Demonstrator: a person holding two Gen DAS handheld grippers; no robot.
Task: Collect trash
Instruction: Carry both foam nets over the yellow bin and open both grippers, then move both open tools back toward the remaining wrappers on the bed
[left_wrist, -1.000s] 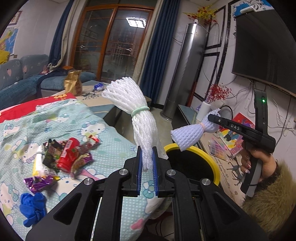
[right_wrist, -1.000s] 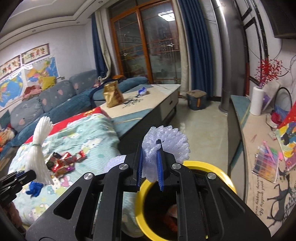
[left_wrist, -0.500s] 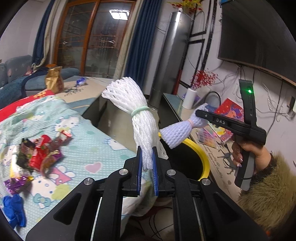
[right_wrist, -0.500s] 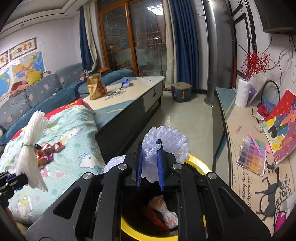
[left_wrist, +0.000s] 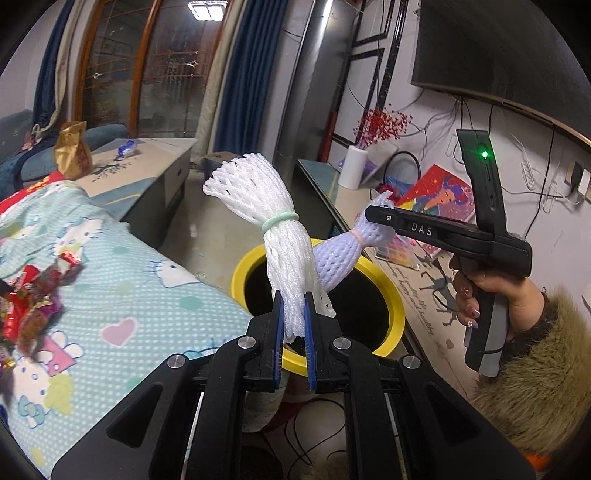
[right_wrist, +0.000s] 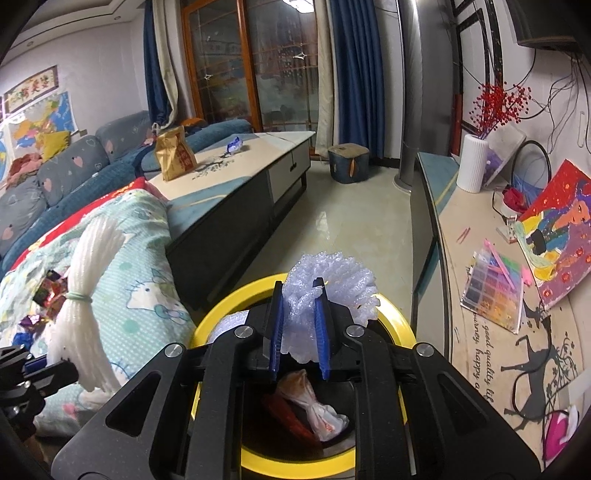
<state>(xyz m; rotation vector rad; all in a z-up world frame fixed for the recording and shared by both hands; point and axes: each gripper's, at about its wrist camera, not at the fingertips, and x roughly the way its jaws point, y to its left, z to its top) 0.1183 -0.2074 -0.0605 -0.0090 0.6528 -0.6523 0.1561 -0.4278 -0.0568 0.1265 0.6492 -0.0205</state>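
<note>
Your left gripper (left_wrist: 294, 325) pinches the white foam net (left_wrist: 280, 258) at the yellow bin (left_wrist: 397, 306) rim; your right gripper (right_wrist: 299, 328), jaws just easing, holds the lilac foam net (right_wrist: 332, 284) above it. Light foam may catch the rim and fall outside.

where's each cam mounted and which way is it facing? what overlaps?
Left wrist: sits on the left hand-held gripper, looks along its fingers over the yellow-rimmed black bin; shows its clamped white foam net bundle, plus the right hand and fur-cuffed sleeve.
Right wrist: sits on the right hand-held gripper, looks down into the bin toward the glass doors; shows its pale lilac foam net and the left gripper at the frame's left edge.
Shared: bin, both nets, cartoon-print blanket, coffee table.
</note>
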